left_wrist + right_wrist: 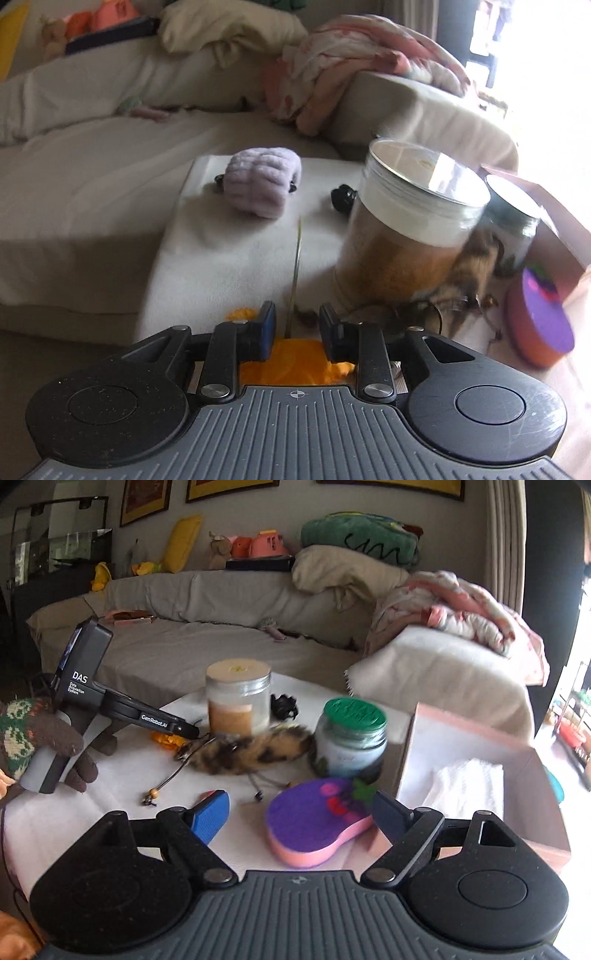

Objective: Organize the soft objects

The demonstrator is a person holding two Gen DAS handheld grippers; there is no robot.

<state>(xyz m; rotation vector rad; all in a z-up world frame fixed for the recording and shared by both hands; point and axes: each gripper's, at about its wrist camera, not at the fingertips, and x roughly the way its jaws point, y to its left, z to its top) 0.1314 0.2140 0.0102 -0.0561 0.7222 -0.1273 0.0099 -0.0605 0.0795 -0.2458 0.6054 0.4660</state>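
left claw [297,321] is seen low over the white cloth [229,258], jaws narrowly parted; an orange soft piece [295,363] lies under and between the fingers, and whether the pads press on it cannot be told. a thin yellowish strand [295,273] stands straight ahead of this claw. further ahead, slightly left, a lilac fluffy item [260,186] is set on the cloth. ahead to the right a clear jar [410,221] with tan filling is seen, a small black item [341,197] just beyond its left side, and a spotted furry tail [476,266] against its right base. a green-lidded jar [517,225] stands behind the tail, and a purple foam pad [543,317] is far right. right claw [301,818] is held wide, nothing gripped; the purple foam pad [314,819] lies between its fingers, nearer the right one, contact not clear. just ahead the spotted furry tail [251,753] is laid across the cloth, touching the green-lidded jar [351,734]. the clear jar [238,698] stands beyond the tail. a pink box [517,775] with white paper [469,786] inside is to the right of this claw. to the left, the left claw [184,731] is held by a gloved hand [55,746], its tip over the orange soft piece [166,738].
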